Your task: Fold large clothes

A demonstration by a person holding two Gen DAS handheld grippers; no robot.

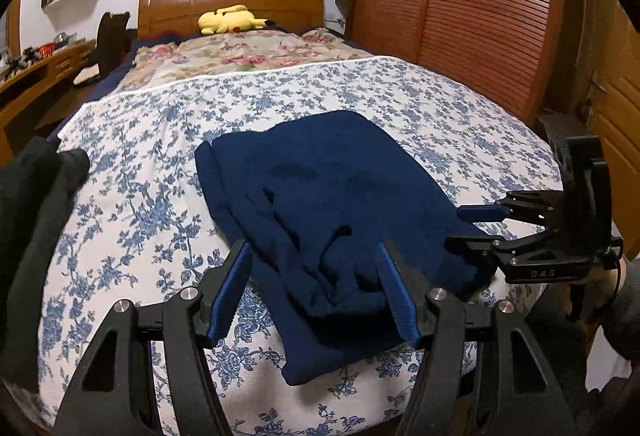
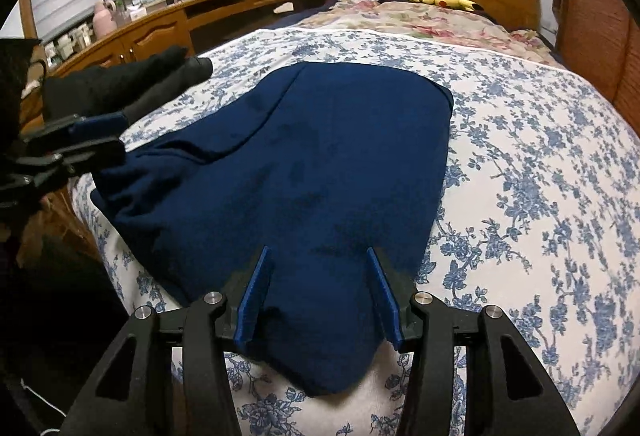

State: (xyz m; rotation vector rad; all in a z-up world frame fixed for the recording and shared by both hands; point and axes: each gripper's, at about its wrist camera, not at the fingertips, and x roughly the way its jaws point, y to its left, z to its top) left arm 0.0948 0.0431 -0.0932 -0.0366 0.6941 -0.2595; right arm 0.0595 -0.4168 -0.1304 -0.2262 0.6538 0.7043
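A navy blue garment [image 1: 320, 196] lies partly folded on the blue-flowered bedspread [image 1: 140, 196], with bunched folds at its near end. My left gripper [image 1: 314, 256] is open, its blue pads either side of the bunched near edge. My right gripper [image 2: 316, 256] is open over the garment's [image 2: 304, 164] near corner; it also shows in the left wrist view [image 1: 472, 226] at the garment's right edge. The left gripper shows at the left of the right wrist view [image 2: 108, 138], at the garment's left edge.
A black garment [image 1: 36, 220] lies on the bed's left side. A pink-flowered quilt [image 1: 248, 56] and a yellow plush toy [image 1: 232, 19] lie by the wooden headboard. A slatted wooden wardrobe [image 1: 460, 8] stands right of the bed; a wooden desk [image 2: 160, 24] runs along its left.
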